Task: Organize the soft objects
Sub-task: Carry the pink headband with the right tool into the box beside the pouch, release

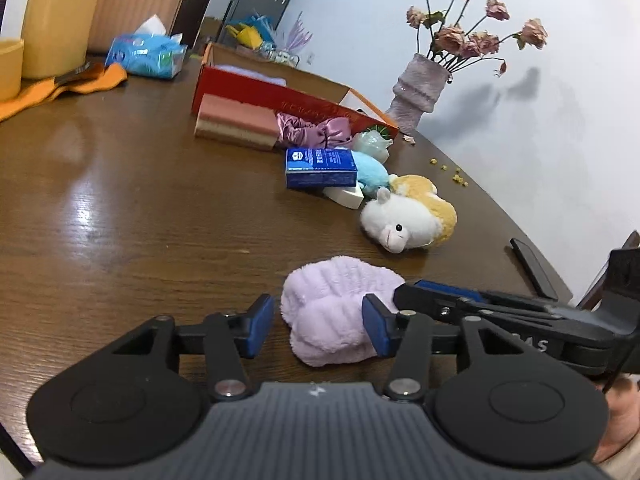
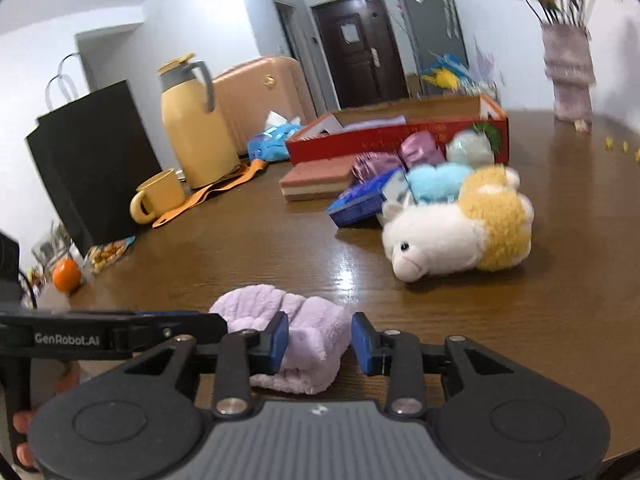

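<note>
A lilac fluffy cloth [image 1: 336, 308] lies bunched on the brown table [image 1: 140, 200]. My left gripper [image 1: 318, 326] is open, its jaws on either side of the cloth. My right gripper [image 2: 320, 342] is open too, straddling the same cloth [image 2: 304, 332] from the other side; it shows in the left wrist view [image 1: 440, 294] touching the cloth's right edge. Beyond lie a white and yellow plush sheep [image 1: 408, 216], a light blue plush [image 1: 370, 168], a pink satin scrunchie [image 1: 308, 128], a layered sponge [image 1: 236, 120] and a red cardboard box [image 1: 288, 100].
A blue packet [image 1: 320, 168] lies beside the plush toys. A vase of dried roses [image 1: 420, 88] stands at the back right. A black phone [image 1: 532, 268] lies near the right edge. A yellow jug [image 2: 196, 128], mug [image 2: 158, 198] and black bag [image 2: 92, 160] stand left.
</note>
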{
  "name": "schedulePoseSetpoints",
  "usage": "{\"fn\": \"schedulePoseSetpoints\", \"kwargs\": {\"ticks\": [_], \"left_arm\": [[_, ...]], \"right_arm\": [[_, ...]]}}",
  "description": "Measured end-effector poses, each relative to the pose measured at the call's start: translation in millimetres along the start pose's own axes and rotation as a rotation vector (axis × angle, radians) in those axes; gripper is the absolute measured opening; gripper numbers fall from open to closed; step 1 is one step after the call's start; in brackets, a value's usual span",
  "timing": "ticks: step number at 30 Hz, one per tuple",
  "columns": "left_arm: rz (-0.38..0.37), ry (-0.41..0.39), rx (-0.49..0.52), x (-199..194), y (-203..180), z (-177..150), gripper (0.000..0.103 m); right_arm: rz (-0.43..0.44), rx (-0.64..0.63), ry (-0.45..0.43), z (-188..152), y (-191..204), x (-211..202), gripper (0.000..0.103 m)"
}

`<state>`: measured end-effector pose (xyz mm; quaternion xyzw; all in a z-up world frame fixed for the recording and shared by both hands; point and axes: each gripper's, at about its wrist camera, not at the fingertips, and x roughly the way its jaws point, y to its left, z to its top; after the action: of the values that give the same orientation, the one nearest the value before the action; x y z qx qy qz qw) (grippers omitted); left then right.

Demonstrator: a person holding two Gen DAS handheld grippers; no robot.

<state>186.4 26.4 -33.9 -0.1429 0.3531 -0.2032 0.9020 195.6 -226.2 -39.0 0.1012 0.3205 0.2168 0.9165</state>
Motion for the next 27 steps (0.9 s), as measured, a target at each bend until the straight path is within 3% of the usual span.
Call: {"fn": "schedulePoseSetpoints", "kwargs": {"ticks": [3,10,14,18,22,27], "left_arm": [[-0.025,0.014,-0.011,6.6,2.8,0.2,0.033],[-0.04,0.001,-0.058,15.7,11.4,13.2,0.025],[-0.105,-0.062,-0.039,12.4,8.4,48.7,0.025],[-0.149,-0.141,0.019,27.5,-4.9,132.3,0.025],[-0.139,-0.117,0.023,88.0,-17.9,226.7,0.025],[-0.047,-0.035,-0.003,207.7,-14.2,322.6,0.025]], "right_arm": [[0.019,0.026,0.02,-1.5,-3.8,11.1,0.034],[0.089,0.091,0.015,0.8,-15.0,24.4,0.015],[0.146,0.051,-0.044,30.2,-16.7,21.6,0.015],[0.164,-0.006,-0.174,106.5,-28.3,21.7,0.015],[0.07,-0.089,-0.233,197.1,-49.7,50.2,0.015],[-0.048,-0.083,-0.117,301.9,-101.0,144.1,0.015]]}}
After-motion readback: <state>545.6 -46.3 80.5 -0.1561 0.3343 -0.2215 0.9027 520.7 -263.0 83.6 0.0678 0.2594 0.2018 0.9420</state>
